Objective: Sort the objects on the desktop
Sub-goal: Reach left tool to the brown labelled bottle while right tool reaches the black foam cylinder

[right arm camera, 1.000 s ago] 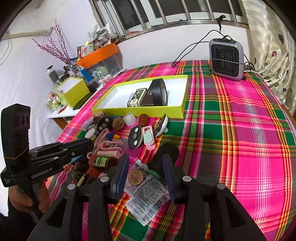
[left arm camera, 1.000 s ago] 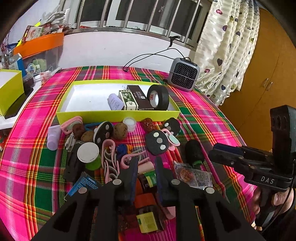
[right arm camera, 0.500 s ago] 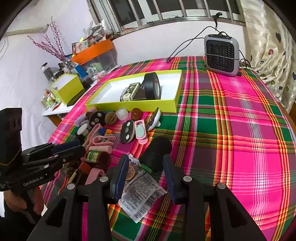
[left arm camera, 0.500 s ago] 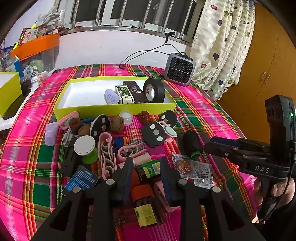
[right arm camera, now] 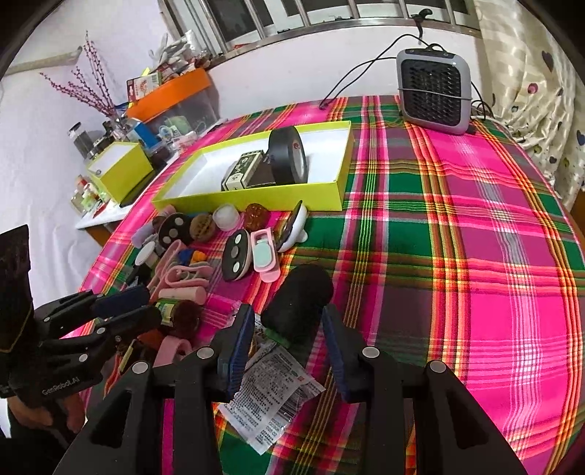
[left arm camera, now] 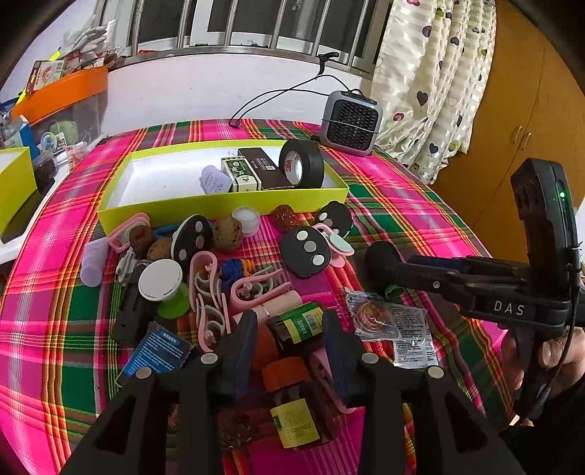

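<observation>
Two brown, green-labelled bottles (left arm camera: pixel 298 325) between the parted left gripper (left arm camera: pixel 289 341) fingers.

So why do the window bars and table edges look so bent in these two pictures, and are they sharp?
Left wrist view: fisheye bending curves the window bars and the tablecloth; dark corners; the centre is sharp. Right wrist view: same bulge, the heater leans, and the curtain at the rim looks soft.
</observation>
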`<action>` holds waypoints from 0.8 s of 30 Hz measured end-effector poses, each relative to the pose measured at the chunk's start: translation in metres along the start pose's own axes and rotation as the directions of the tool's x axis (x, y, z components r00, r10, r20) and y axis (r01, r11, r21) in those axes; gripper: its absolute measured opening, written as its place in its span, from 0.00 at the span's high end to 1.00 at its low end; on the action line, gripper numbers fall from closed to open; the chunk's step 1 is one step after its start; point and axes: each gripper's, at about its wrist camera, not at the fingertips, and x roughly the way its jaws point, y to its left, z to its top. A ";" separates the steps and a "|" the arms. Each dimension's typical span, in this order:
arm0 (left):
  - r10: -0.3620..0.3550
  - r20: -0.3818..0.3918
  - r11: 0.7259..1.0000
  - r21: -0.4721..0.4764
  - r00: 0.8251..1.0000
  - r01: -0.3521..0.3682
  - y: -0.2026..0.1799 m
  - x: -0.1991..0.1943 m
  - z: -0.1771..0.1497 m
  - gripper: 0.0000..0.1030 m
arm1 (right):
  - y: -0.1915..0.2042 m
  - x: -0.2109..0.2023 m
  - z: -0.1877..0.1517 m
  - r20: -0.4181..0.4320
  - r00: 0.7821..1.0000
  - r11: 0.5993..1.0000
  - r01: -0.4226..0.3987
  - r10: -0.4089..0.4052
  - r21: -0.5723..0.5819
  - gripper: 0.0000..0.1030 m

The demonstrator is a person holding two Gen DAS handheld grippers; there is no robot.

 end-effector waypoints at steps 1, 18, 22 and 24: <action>0.002 0.000 1.000 -0.001 1.000 -0.002 0.001 0.000 0.000 0.64 | 0.000 0.001 0.000 -0.003 1.000 1.000 0.000 0.000 0.000 0.61; -0.065 -0.044 0.997 -0.051 0.997 0.063 0.006 0.006 -0.003 0.63 | -0.003 0.010 0.001 -0.037 0.999 1.000 0.007 -0.007 0.000 0.61; -0.096 -0.056 0.995 -0.045 0.994 0.094 0.001 0.010 0.000 0.63 | -0.003 0.008 0.002 -0.035 0.999 1.000 0.011 -0.012 -0.010 0.61; -0.099 -0.063 0.995 -0.032 0.993 0.097 -0.003 0.012 0.001 0.63 | -0.004 0.006 0.002 -0.033 0.999 1.000 0.014 -0.015 -0.016 0.61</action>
